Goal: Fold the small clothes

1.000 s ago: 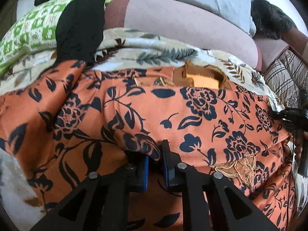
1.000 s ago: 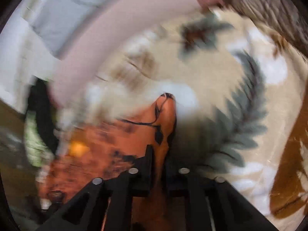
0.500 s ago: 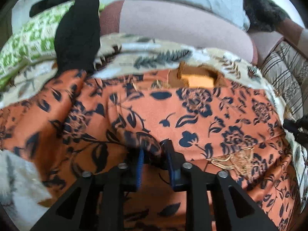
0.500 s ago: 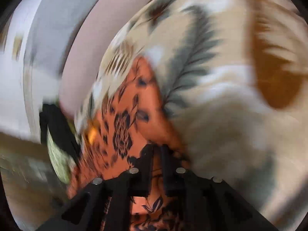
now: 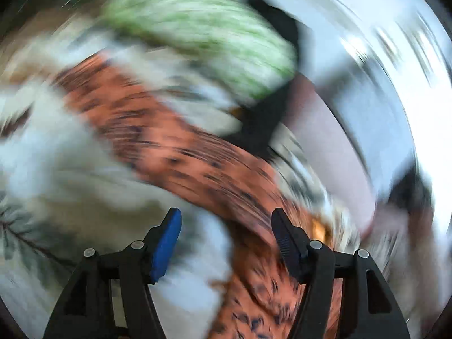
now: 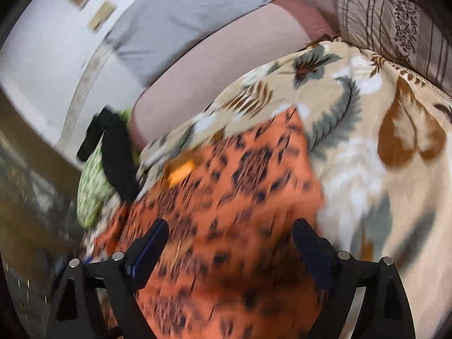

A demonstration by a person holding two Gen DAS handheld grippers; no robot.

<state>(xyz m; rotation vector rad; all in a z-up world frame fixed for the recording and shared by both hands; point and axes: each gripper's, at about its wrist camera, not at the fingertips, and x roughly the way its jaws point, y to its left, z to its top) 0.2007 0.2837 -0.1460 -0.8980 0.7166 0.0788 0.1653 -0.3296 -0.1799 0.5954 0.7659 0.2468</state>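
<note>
An orange garment with a dark floral print [image 6: 240,197] lies spread on the leaf-patterned blanket [image 6: 381,169]. In the right wrist view my right gripper [image 6: 231,234] hovers over the garment, its jaws opening wide, with the cloth lying below them and not pinched. The left wrist view is heavily blurred by motion. There the garment [image 5: 183,152] runs as an orange band across the blanket [image 5: 56,169]. My left gripper [image 5: 226,226] has its jaws opening, and nothing sits between the blue pads [image 5: 166,240].
A pink bolster [image 6: 212,65] and a grey pillow [image 6: 183,14] lie behind the blanket. A green-patterned pillow [image 6: 93,183] with a black cloth [image 6: 115,158] over it sits at the left. A striped cushion [image 6: 389,14] is at the far right.
Both grippers let go of the orange garment and opened. The left one swung away and rolled, so its view is smeared. The right one pulled back, showing the garment lying flat.
</note>
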